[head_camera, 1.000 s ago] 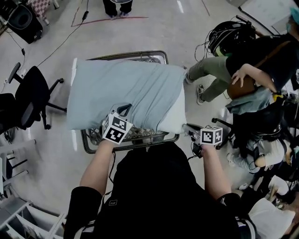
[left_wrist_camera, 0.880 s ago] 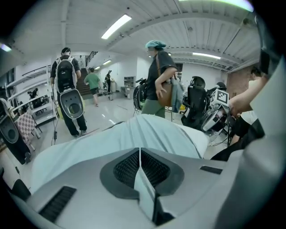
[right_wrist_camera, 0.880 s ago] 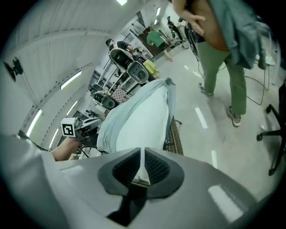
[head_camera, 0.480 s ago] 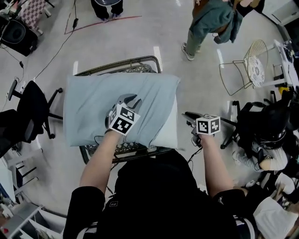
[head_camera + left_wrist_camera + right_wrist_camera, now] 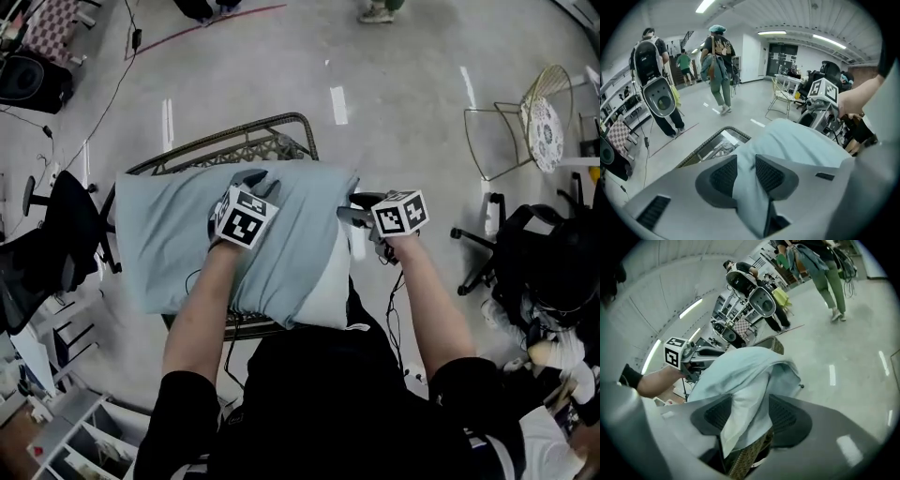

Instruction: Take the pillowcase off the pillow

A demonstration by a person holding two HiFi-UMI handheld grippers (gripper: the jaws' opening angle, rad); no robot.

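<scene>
A pillow in a pale blue pillowcase (image 5: 187, 225) lies across a wicker chair (image 5: 272, 141). Its white end (image 5: 328, 281) sticks out of the case at the near right. My left gripper (image 5: 255, 178) hangs over the pillow's far edge. Its jaws have just been opening, and in the left gripper view (image 5: 746, 164) blue fabric (image 5: 801, 145) shows in the gap between the parted pads. My right gripper (image 5: 349, 208) is at the pillow's right corner. It too has just been opening (image 5: 751, 404), with the white pillow end and the case's edge (image 5: 736, 366) between its spread pads.
A black office chair (image 5: 56, 225) stands to the left and a wire chair (image 5: 539, 122) to the right. A black speaker (image 5: 33, 80) and cables lie at the far left. People (image 5: 717, 70) walk on the floor beyond. Shelving (image 5: 56, 441) is at my near left.
Both grippers have moved away from me along the pillow, the left from the near edge to the far edge, the right up to the pillow's right corner. Both sets of jaws have opened.
</scene>
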